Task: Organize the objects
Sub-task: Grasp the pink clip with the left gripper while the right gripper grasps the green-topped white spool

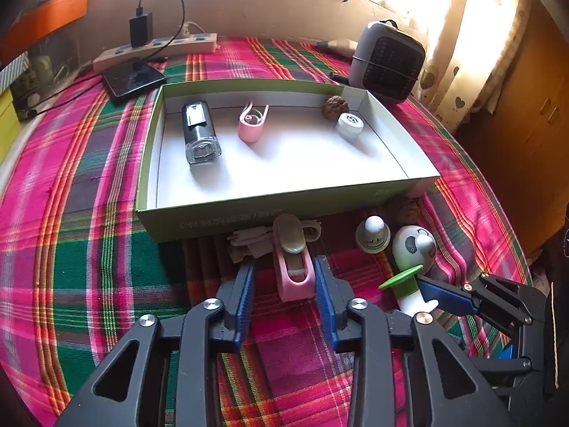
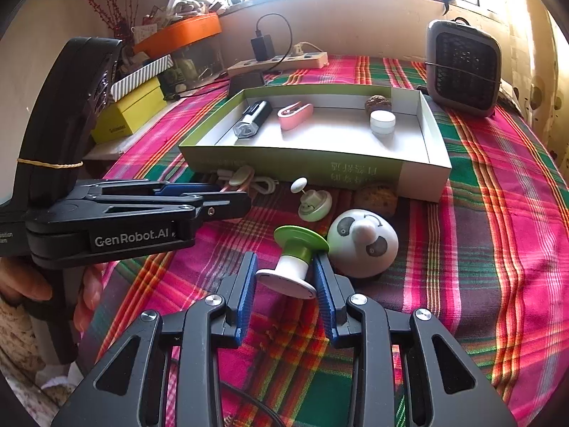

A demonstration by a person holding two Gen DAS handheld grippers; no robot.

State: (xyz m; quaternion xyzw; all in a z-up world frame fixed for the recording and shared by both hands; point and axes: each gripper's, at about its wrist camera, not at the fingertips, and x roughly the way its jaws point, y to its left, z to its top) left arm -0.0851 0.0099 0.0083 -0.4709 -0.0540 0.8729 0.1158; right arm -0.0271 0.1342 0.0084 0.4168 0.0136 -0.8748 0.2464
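A pink clip with a beige top (image 1: 293, 274) lies on the plaid cloth in front of the green-sided box (image 1: 249, 213). My left gripper (image 1: 284, 263) straddles it. The right pad is almost at the clip, the left pad stands clear, and the jaws are open. From the right wrist view the left gripper (image 2: 227, 199) reaches in side-on. A panda toy (image 2: 362, 242) with a green collar lies tipped over. My right gripper (image 2: 285, 259) is shut on its white stem (image 2: 291, 270). The same grip shows in the left wrist view, right gripper (image 1: 430, 291).
The box holds a black light (image 1: 199, 131), a second pink clip (image 1: 250, 124), a walnut (image 1: 335, 106) and a white cap (image 1: 350, 126). Before it lie a white cable (image 1: 249, 242), a frog-faced top (image 1: 373, 238) and another walnut (image 1: 405, 210). A heater (image 1: 387, 60) and a power strip (image 1: 156, 49) stand behind.
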